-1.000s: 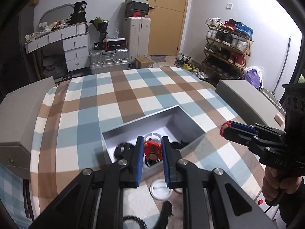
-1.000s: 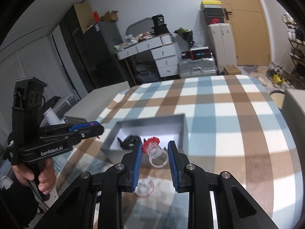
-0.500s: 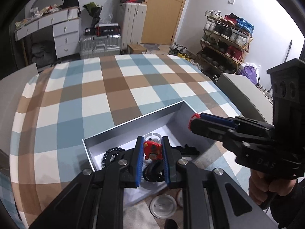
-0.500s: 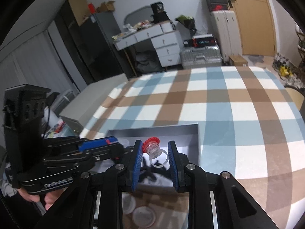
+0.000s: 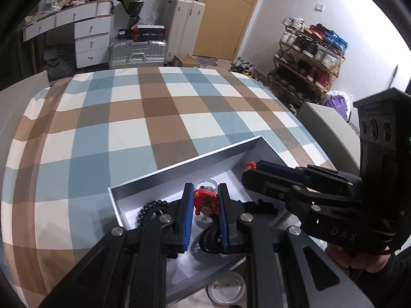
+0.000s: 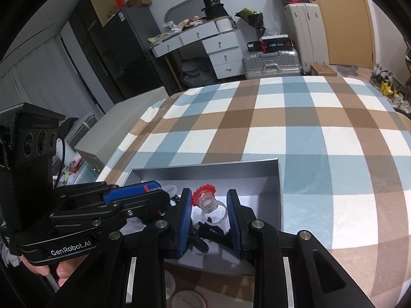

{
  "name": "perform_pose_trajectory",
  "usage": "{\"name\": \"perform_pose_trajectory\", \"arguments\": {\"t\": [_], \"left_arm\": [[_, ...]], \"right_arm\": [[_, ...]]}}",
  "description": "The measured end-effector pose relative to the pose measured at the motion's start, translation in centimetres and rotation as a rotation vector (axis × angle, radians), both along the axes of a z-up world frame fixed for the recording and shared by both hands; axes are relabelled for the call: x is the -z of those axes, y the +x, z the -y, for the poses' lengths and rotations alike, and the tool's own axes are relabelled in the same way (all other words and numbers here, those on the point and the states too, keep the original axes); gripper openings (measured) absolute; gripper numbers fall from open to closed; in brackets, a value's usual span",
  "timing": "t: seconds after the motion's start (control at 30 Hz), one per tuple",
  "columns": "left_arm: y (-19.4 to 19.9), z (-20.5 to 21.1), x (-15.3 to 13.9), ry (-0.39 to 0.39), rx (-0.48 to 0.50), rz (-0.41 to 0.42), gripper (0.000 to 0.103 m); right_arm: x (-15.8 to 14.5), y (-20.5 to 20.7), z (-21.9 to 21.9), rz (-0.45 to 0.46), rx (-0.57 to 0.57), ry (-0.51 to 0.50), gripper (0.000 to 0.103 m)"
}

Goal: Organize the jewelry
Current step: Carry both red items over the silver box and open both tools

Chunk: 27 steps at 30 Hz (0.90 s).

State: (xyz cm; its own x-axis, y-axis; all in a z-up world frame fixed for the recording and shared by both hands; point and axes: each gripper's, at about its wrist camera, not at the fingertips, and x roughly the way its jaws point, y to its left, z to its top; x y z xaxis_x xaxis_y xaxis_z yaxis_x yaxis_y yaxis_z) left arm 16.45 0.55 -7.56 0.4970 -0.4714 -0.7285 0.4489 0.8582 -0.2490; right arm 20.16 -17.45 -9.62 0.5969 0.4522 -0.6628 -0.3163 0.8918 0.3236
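Jewelry is sitting in the shallow grey rectangular box [image 5: 179, 169] just below both grippers: a black beaded bracelet [image 5: 147, 209], dark pieces and a clear ring. The left gripper [image 5: 204, 200] is clenching a red-and-orange charm [image 5: 205, 201] over the box. The right gripper [image 6: 209, 205] is pinching a clear plastic ring with a red flower top [image 6: 205, 200]. Only the left view is showing the bracelet and a shoe rack [image 5: 308, 56]; only the right view is showing a dark cabinet [image 6: 115, 51].

Box [image 5: 179, 165] open on top, walls all round; beads [image 5: 149, 208], black clips [image 6: 213, 228] crowd its floor. Checked cloth [image 5: 154, 118] beyond lies bare. Grippers sit close together over box, lids [image 5: 226, 288] just before it.
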Motion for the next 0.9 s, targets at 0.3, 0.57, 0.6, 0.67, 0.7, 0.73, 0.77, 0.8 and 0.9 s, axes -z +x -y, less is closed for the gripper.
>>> {"name": "perform_pose_trajectory", "arguments": {"t": [0.3, 0.57, 0.6, 0.67, 0.7, 0.73, 0.77, 0.8, 0.9], "left_arm": [[-0.1, 0.7, -0.2, 0.021, 0.025, 0.002, 0.014], [-1.5, 0.9, -0.7, 0.051, 0.031, 0.018, 0.052], [-1.6, 1.0, -0.9, 0.053, 0.029, 0.026, 0.053], [-2.1, 1.0, -1.3, 0.071, 0.015, 0.046, 0.054], [-2.2, 1.1, -1.4, 0.081, 0.008, 0.053, 0.054], [-2.3, 1.1, -1.5, 0.094, 0.005, 0.054, 0.054], [-2.4, 1.1, -1.6, 0.095, 0.007, 0.052, 0.054], [-2.6, 1.1, -1.7, 0.093, 0.006, 0.054, 0.054], [-3.2, 1.0, -2.2, 0.102, -0.005, 0.068, 0.054]], "right_arm": [[-1.2, -1.0, 0.5, 0.061, 0.014, 0.015, 0.028], [-2.1, -2.9, 1.7, 0.069, 0.048, 0.020, 0.031], [-2.2, -3.1, 1.9, 0.070, 0.051, 0.020, 0.033], [-2.4, -3.7, 2.1, 0.073, 0.061, 0.021, 0.035], [-2.5, -3.8, 2.2, 0.074, 0.066, 0.021, 0.036], [-2.6, -4.0, 2.4, 0.078, 0.072, 0.019, 0.037], [-2.7, -4.2, 2.4, 0.080, 0.077, 0.017, 0.043], [-2.9, -4.4, 2.6, 0.084, 0.088, 0.014, 0.051], [-3.3, -5.1, 3.1, 0.103, 0.105, 0.022, 0.056]]}}
